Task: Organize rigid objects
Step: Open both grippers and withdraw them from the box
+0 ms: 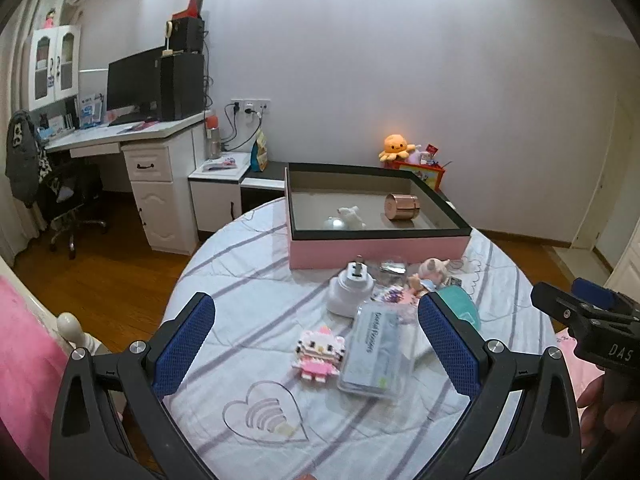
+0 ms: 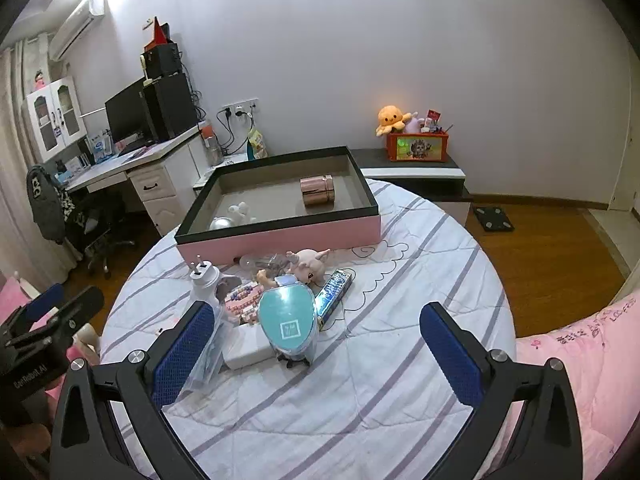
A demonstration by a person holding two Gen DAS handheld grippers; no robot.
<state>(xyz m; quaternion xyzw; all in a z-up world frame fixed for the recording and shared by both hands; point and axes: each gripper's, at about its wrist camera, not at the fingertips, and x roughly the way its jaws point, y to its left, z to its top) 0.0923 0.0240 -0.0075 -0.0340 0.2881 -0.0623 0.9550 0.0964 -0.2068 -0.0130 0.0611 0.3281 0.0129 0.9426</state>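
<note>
A pink box (image 1: 376, 249) (image 2: 280, 236) with a black rim stands on the striped round bed. It holds a copper cylinder (image 1: 401, 207) (image 2: 317, 189), a silver ball (image 1: 335, 223) and a white figurine (image 1: 352, 216). In front of it lie a white plug device (image 1: 350, 290) (image 2: 205, 276), a pink block cat (image 1: 319, 354), a clear plastic case (image 1: 376, 354), a teal oval case (image 2: 287, 320), a doll (image 2: 310, 264) and a blue stick pack (image 2: 334, 290). My left gripper (image 1: 318, 340) is open above the block cat. My right gripper (image 2: 316, 338) is open near the teal case.
A white desk (image 1: 120, 136) with a monitor and an office chair (image 1: 68, 196) stand at the left. A low cabinet carries an orange toy box (image 2: 416, 146) with a plush octopus. A scale (image 2: 493, 218) lies on the wooden floor. Pink bedding (image 2: 580, 344) lies at the right.
</note>
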